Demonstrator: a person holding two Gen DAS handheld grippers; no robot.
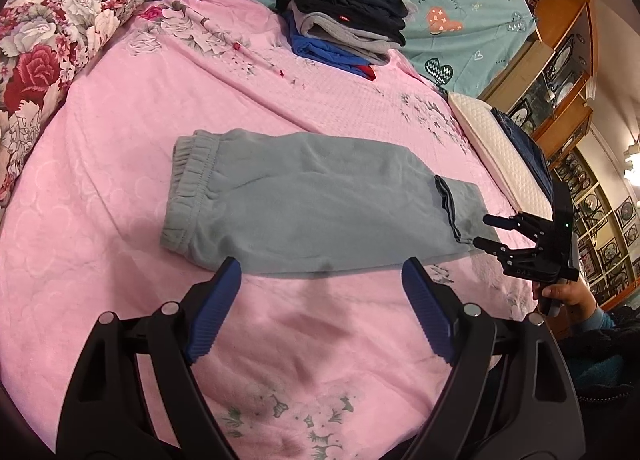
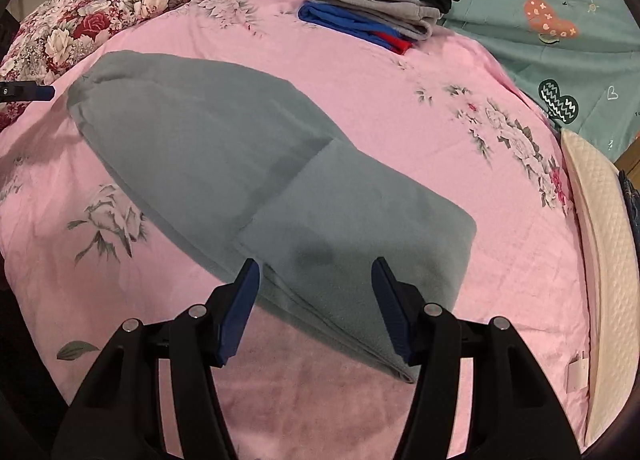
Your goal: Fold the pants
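1. The grey-green pants [image 1: 316, 200] lay partly folded on the pink floral bedspread [image 1: 120, 220], filling the middle of the left wrist view, with the elastic waistband [image 1: 188, 184] at centre left and a dark cuff [image 1: 448, 208] at centre right.
2. In the right wrist view the same pants [image 2: 248, 180] ran from upper left down to the lower centre, with one folded-over layer lying on top at the near end.
3. The left gripper [image 1: 322, 284] sat at the bottom centre of its own view, its blue fingers [image 1: 216, 308] wide apart and holding nothing, just short of the near edge of the pants.
4. The right gripper [image 2: 316, 280] had its fingers [image 2: 240, 308] spread apart too, gripping nothing, with the near folded end of the pants showing between them.
5. In the left wrist view the right gripper [image 1: 486, 230] appeared at the right edge beside the cuff end, held in a hand [image 1: 564, 296].
6. A stack of folded clothes [image 1: 344, 16], dark on top, then grey, then blue and red, sat at the top centre, on the far side of the bed.
7. A flowered pillow [image 1: 60, 20] filled the upper left, a teal quilt [image 1: 472, 0] the upper right, and a white quilted pad [image 1: 500, 152] lay along the right side.
8. Wooden display cabinets [image 1: 568, 72] with framed items stood at the far right.
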